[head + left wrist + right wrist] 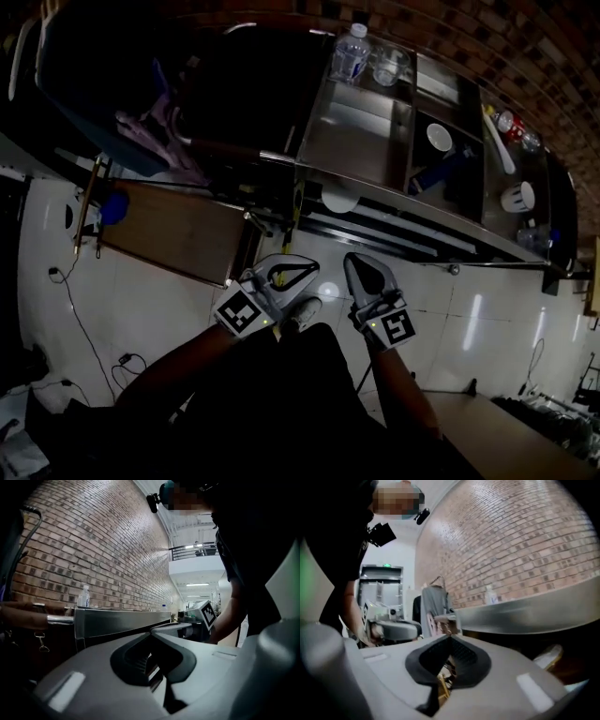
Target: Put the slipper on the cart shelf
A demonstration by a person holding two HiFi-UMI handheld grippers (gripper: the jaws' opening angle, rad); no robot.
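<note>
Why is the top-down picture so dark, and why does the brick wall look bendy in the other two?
Head view: dim light, so most is murky, with glare streaks on the floor tiles and steel cart. Left gripper view: the wide lens bows the brick wall. Right gripper view: the brick wall bows too, and the picture looks smeared.

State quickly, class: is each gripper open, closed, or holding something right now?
Left gripper: closed, nothing between the jaws.
Right gripper: closed, nothing between the jaws.
</note>
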